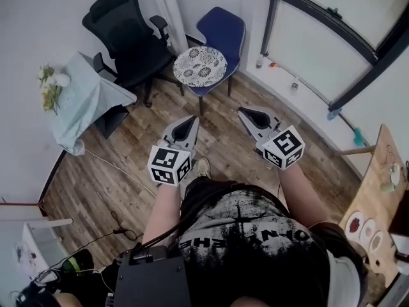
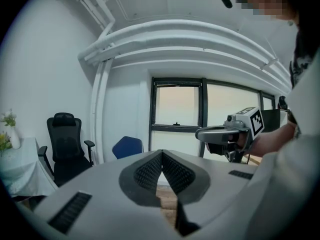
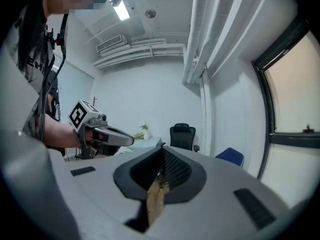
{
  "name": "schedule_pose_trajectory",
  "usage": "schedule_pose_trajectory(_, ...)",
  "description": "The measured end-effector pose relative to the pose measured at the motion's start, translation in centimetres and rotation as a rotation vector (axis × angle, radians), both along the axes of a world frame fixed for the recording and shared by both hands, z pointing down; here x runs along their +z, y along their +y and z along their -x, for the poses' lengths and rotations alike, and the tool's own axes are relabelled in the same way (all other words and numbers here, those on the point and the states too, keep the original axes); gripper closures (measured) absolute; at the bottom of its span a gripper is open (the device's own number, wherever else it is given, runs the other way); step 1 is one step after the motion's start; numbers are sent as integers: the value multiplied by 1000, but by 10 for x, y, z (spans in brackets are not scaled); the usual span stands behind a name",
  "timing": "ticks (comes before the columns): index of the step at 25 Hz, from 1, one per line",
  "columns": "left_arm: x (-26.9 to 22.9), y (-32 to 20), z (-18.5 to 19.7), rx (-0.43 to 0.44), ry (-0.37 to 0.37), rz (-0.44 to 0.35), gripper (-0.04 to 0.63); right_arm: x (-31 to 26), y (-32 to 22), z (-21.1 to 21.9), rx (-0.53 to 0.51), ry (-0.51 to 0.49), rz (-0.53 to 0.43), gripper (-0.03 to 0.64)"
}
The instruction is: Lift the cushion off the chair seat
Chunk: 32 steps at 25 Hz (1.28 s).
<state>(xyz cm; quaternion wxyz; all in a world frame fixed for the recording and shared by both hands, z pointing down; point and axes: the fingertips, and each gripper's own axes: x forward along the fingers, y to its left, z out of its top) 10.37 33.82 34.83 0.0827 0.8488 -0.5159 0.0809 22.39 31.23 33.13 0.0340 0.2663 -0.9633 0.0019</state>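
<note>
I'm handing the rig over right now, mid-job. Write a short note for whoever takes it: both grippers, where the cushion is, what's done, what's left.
Left gripper: shut, nothing in it, held in the air short of the chair.
Right gripper: shut, nothing in it, beside the left one.
Cushion: round, patterned, lying on the seat of the blue chair, next to the black office chair.
Done: nothing; cushion untouched.
Left: move in, open, grip the cushion, lift it off the seat.

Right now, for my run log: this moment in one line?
round patterned cushion: on blue chair | left gripper: shut, empty | right gripper: shut, empty
</note>
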Motion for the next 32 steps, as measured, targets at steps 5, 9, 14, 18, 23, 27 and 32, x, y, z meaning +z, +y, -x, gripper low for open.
schedule_pose_trajectory(5,6,-29,23,4,6,10,581,8,-29,21,10,3,19,598)
schedule_pose_trajectory(9,6,-59,47,14,21,21,581,12,-54,43,21,5,39,598)
schedule_pose_trajectory(14,7,-100,75,51,20,33,581,12,-89,72,52,1,52,598)
schedule_pose_trajectory(18,8,-134,94,80,19,38,581,13,-118,92,76,-12,72,598)
schedule_pose_trajectory(23,11,-170,114,124,17,47,581,16,-152,117,105,-19,88,598)
schedule_pose_trajectory(27,18,-195,130,142,19,50,581,23,-175,135,113,-1,87,598)
schedule_pose_trajectory(32,27,-220,159,159,7,56,581,29,-200,165,126,-1,92,598)
